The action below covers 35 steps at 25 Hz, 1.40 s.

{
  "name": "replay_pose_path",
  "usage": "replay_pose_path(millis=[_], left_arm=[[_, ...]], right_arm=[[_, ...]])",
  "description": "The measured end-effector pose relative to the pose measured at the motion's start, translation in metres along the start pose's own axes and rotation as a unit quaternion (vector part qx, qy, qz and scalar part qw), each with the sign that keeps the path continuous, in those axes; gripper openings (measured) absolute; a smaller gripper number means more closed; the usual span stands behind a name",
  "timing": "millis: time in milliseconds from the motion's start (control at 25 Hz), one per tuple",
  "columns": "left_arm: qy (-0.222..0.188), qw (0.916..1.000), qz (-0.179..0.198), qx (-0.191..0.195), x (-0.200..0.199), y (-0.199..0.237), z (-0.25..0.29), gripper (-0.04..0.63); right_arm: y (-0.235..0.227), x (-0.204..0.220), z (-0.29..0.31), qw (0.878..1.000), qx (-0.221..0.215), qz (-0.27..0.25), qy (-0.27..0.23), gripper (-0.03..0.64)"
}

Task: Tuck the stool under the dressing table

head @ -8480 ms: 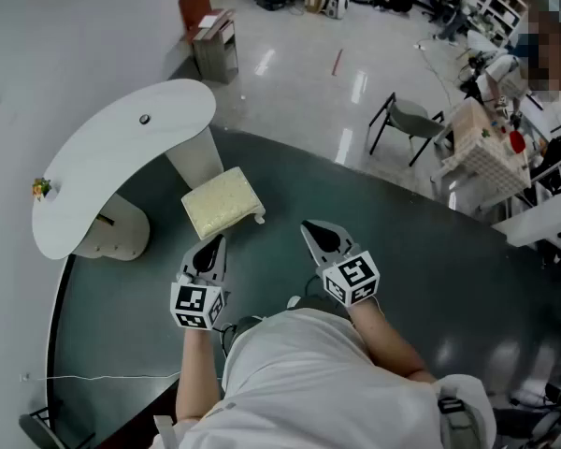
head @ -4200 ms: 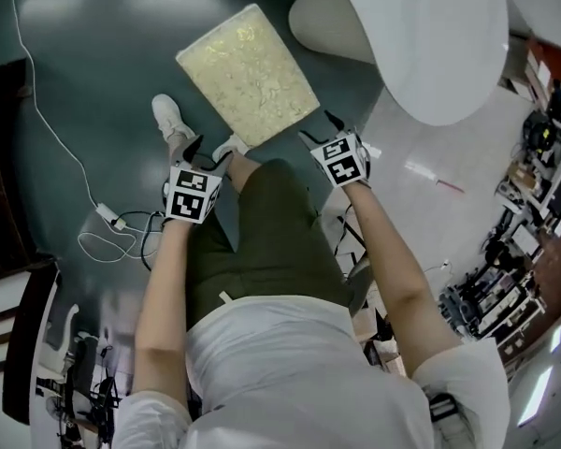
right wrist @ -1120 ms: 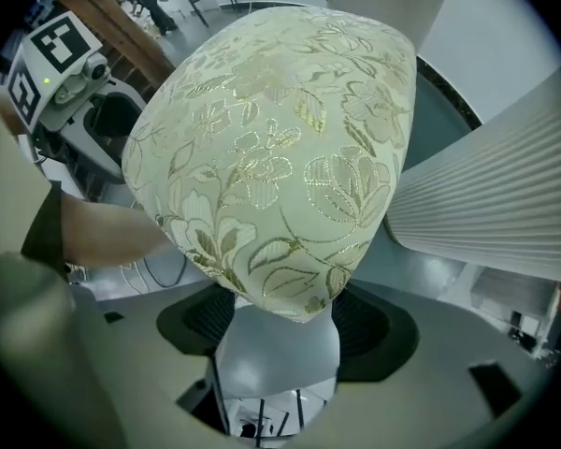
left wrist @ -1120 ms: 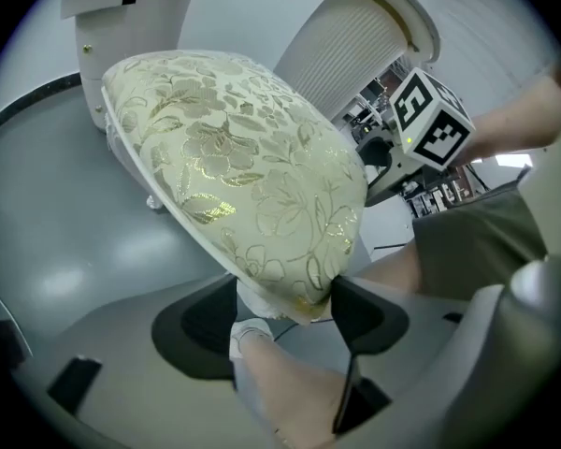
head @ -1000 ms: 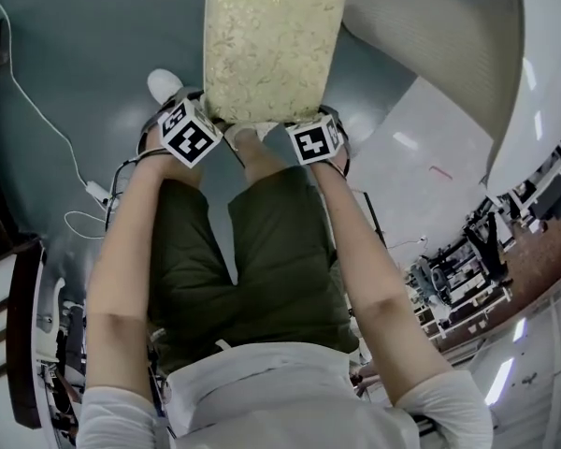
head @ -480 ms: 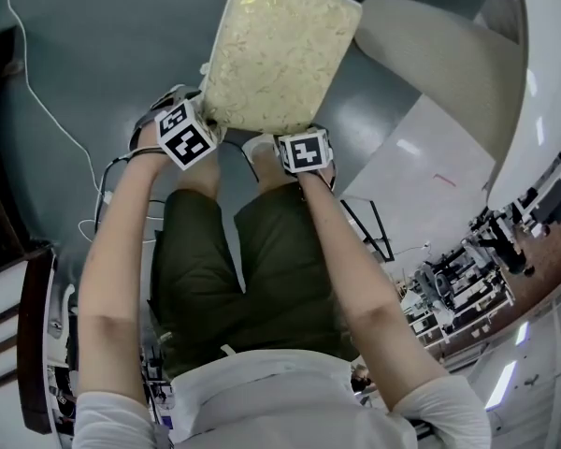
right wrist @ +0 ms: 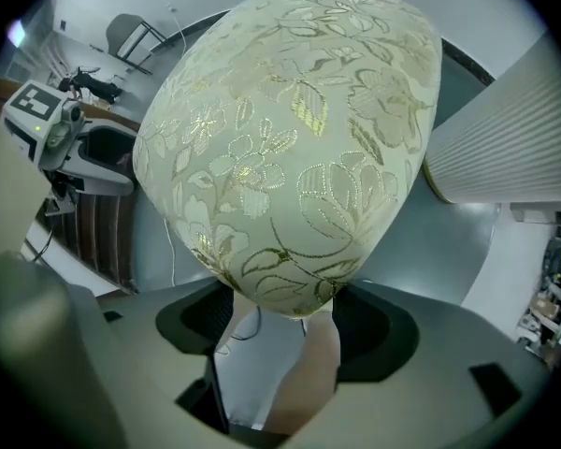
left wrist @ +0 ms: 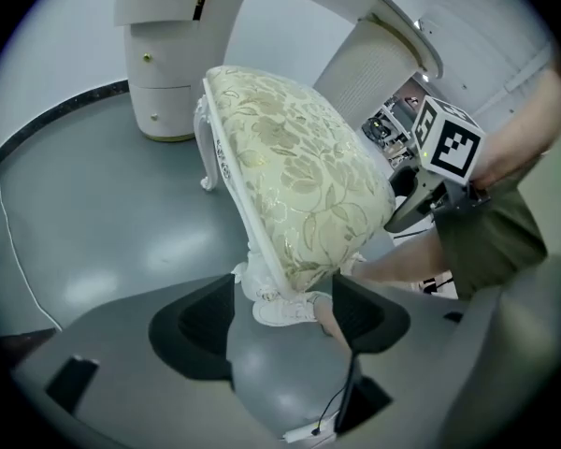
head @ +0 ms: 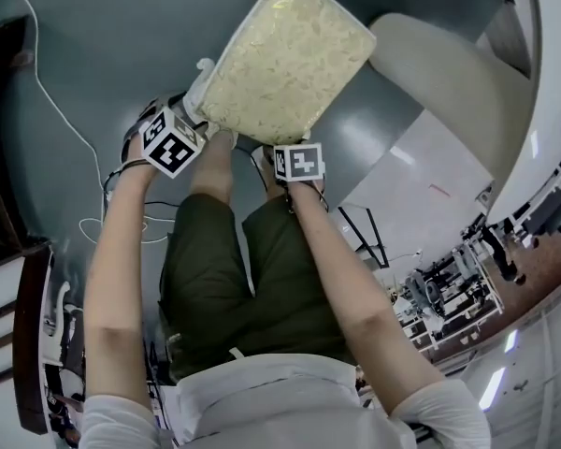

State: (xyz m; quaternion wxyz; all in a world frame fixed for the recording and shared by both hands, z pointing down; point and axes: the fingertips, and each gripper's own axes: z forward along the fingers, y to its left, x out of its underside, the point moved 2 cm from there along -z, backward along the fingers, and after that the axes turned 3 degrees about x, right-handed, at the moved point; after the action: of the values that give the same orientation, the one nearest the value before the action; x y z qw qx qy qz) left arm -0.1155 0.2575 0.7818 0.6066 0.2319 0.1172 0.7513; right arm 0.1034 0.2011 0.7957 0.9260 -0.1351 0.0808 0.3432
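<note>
The left hand-held gripper (head: 198, 129) and right hand-held gripper (head: 275, 148) each clamp the near edge of the stool (head: 290, 59), whose long axis runs far-right toward the dressing table (head: 449, 78).

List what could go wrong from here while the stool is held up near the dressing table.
1. The left claw and right claw each pinch only a near corner of the tilted stool. The rounded cushion could slip free and drop onto the shoe below.
2. The dressing table's ribbed pedestal stands close beside the stool, so a swing could knock it.
</note>
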Motion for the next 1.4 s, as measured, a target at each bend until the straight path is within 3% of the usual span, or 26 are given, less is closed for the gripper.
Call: replay_pose_path(millis=[200, 320, 440, 720, 960, 1160, 1400], left_arm=[[0.008, 0.9998, 0.012, -0.013, 0.017, 0.013, -0.008, 0.324], [-0.002, 0.9992, 0.011, -0.038, 0.018, 0.027, -0.008, 0.290], [-0.008, 0.9973, 0.002, -0.073, 0.011, 0.046, -0.014, 0.249], [-0.013, 0.9956, 0.006, -0.093, -0.017, 0.100, -0.034, 0.250], [0.003, 0.9936, 0.014, -0.112, -0.026, 0.107, -0.037, 0.255], [0.032, 0.9916, 0.014, -0.125, -0.028, 0.108, -0.032, 0.255], [0.052, 0.9893, 0.002, -0.136, -0.028, 0.108, -0.031, 0.255]], right_arm=[[0.035, -0.008, -0.001, 0.999, -0.021, 0.023, -0.005, 0.336], [0.054, -0.019, 0.001, 0.999, -0.033, 0.036, -0.013, 0.331], [0.065, -0.032, -0.002, 0.998, -0.039, 0.048, -0.021, 0.331], [0.076, -0.089, -0.015, 0.996, -0.029, 0.042, -0.069, 0.328], [0.075, -0.093, -0.014, 0.994, -0.037, 0.035, -0.093, 0.325], [0.074, -0.092, -0.008, 0.996, -0.021, 0.020, -0.084, 0.330], [0.072, -0.093, -0.007, 0.998, -0.037, 0.000, -0.055, 0.321]])
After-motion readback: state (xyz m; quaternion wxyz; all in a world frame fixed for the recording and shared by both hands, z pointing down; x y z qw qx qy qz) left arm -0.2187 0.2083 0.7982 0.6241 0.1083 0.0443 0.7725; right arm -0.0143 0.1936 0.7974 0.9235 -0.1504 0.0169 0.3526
